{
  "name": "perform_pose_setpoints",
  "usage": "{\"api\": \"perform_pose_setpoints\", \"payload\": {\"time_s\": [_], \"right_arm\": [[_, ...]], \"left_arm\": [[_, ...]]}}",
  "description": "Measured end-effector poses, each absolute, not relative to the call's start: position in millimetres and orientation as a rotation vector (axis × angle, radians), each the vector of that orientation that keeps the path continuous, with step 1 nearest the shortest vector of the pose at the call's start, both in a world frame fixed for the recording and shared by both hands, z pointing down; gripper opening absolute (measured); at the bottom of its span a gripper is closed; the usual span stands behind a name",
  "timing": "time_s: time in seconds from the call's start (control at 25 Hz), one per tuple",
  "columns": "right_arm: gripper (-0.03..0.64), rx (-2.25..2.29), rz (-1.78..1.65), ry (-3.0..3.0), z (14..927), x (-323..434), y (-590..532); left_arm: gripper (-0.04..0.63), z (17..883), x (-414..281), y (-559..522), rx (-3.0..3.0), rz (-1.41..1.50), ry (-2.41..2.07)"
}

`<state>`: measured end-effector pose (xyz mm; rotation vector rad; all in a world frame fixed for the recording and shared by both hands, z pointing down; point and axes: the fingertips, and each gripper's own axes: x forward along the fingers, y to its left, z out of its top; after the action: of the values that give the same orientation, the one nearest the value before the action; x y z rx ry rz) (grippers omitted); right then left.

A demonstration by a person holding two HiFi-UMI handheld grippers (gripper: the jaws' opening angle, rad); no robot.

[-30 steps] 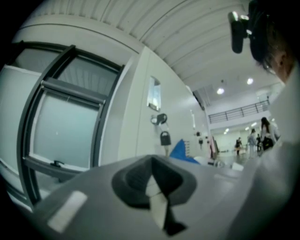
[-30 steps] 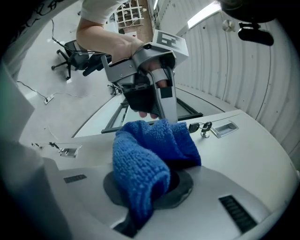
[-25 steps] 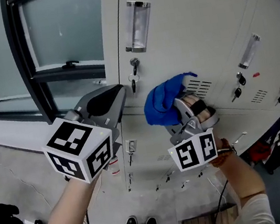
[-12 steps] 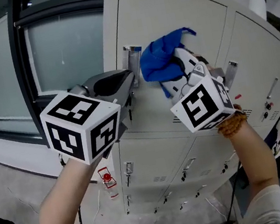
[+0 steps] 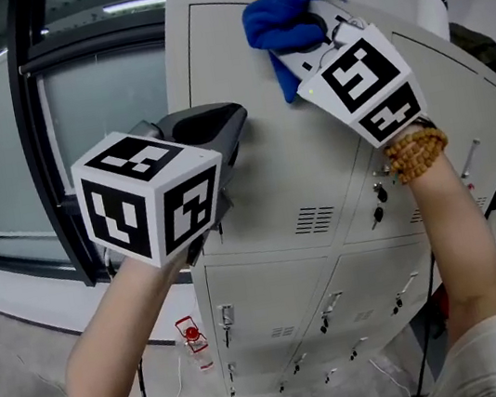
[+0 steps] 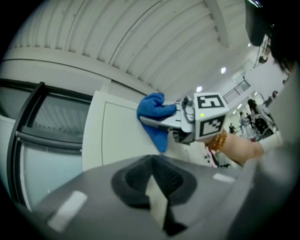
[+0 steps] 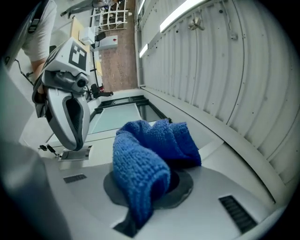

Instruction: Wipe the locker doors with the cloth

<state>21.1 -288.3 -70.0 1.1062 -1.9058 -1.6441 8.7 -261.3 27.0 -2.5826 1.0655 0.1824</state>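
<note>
While right tongs (image 5: 299, 31) grip the cloth (image 5: 278, 14) at the locker door (image 5: 272, 175), left tongs (image 5: 233, 118) are closed, empty.

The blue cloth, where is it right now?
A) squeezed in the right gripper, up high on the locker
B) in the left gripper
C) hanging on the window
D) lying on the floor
A: the blue cloth is bunched between the jaws of the right gripper, which holds it against the top of the locker door.
</note>
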Motion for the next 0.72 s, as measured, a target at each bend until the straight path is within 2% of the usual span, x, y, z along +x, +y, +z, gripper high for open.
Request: {"api": "perform_pose_setpoints", "payload": {"time_s": [0.32, 0.72], "right_arm": [[0.034, 1.237, -1.601, -1.989, -54, 69, -284], [0.034, 1.143, -1.555, -1.917, 87, 70, -283]], "left_arm": [[0.003, 43, 36, -255, -2.651, 0.172, 0.987], [0.003, 114, 51, -246, -2.791, 0.165, 0.945]]}}
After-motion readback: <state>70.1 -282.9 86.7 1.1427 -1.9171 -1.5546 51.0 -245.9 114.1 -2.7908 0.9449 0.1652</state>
